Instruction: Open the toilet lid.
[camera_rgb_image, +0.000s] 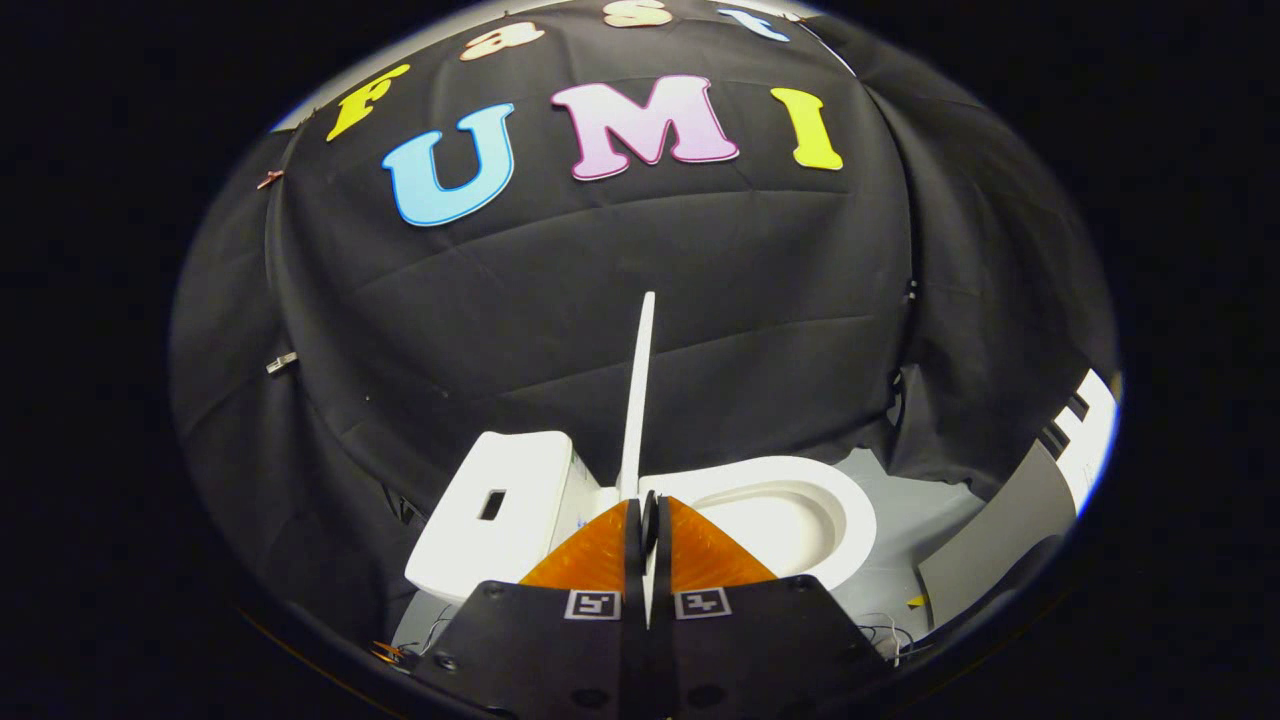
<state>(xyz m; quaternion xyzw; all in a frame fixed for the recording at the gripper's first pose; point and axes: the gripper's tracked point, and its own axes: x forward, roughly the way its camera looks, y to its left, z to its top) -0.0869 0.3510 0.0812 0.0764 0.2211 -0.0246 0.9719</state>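
Observation:
A small white toilet stands on the floor just beyond my fingers. Its tank lies to the left and its open bowl with the seat ring to the right. The thin white lid stands upright, seen edge-on, rising between tank and bowl. My gripper is shut on the lid's lower edge, and a white strip of the lid shows between the two fingers.
Black cloth walls close in behind and to both sides of the toilet. To the right of the bowl lies grey floor, with a grey panel and a white object beyond it. Thin wires lie on the floor.

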